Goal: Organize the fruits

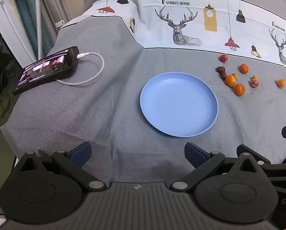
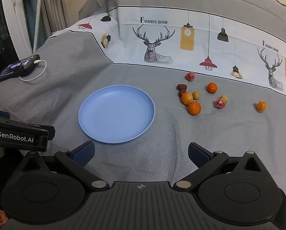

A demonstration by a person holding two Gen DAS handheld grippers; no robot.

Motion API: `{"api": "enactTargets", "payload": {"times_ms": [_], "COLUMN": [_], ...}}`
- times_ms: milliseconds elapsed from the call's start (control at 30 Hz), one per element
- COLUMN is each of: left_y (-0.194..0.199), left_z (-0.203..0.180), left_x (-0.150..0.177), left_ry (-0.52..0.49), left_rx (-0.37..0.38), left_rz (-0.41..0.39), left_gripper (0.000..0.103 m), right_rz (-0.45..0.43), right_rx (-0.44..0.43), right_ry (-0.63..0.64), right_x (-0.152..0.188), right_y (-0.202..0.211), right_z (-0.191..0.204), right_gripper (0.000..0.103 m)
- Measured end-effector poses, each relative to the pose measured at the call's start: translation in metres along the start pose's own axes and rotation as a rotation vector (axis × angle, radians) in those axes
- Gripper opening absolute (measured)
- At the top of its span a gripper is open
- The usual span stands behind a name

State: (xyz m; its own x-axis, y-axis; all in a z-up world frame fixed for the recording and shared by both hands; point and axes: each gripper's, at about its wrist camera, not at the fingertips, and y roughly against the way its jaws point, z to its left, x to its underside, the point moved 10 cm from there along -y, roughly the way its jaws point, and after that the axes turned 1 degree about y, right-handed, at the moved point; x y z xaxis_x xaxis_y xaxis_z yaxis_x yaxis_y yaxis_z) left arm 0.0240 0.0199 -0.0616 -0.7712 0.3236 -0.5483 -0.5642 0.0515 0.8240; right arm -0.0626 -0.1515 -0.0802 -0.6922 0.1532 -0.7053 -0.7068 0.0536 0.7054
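Fruit lies scattered on the grey cloth to the right of the blue plate — oranges such as the nearest orange, two dark dates, small yellowish and red ones. I hold my right gripper spread wide with nothing in it, near the plate's front rim. My left gripper is likewise wide apart, gripping nothing — a phone charges far left.
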Motion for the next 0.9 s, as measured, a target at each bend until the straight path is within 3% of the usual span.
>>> {"api": "enactTargets", "payload": {"times_ms": [467,567,900], "left_y": [-0.0017,-0.0013,0.0052], "left_z": [0.0000,-0.0004,-0.0025], "left_x": [0.0012,0.0015,0.0002], "left_ry": [0.001,0.000,-0.006], "left_rx": [0.000,0.003,0.005], "left_rz": [0.006,0.007,-0.004], "left_gripper": [0.103,0.103,0.103], "right_rz": [-0.004,-0.056,-0.077], "right_rx": [0.012,0.040,0.051], "right_ry": [0.017,0.048,0.059], "right_x": [0.0036,-0.0022,-0.0049], "right_y": [-0.0011,0.0006,0.0078], "right_z": [0.0007,-0.0009,-0.0002], "right_gripper": [0.102,0.102,0.102]}}
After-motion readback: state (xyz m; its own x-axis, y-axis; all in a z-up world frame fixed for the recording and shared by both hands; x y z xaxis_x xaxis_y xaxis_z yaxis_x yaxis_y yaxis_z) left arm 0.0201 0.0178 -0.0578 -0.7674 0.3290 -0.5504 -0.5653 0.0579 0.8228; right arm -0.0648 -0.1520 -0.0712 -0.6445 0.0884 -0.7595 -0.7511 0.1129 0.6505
